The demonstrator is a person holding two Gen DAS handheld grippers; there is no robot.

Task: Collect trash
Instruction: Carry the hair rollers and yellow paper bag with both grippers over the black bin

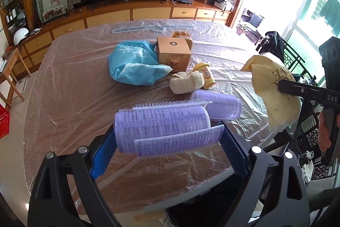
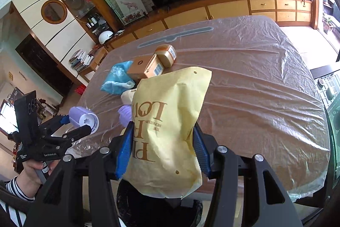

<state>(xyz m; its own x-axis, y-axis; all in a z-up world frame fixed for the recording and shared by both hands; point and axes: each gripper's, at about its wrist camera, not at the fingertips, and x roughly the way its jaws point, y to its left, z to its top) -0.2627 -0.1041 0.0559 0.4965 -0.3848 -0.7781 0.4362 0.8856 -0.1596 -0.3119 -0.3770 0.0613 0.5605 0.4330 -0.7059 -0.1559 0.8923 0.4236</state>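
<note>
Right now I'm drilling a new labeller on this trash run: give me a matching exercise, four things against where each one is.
Things:
1. purple hair roller
2. yellow paper bag
3. blue plastic bag
4. L'Oreal box

Places:
A. lying crumpled on the table, left of the box
B. in the right hand-held gripper
C. standing on the table
D. in the left hand-held gripper

Pairs: 1-D, 2-B, 3-A, 4-C
</note>
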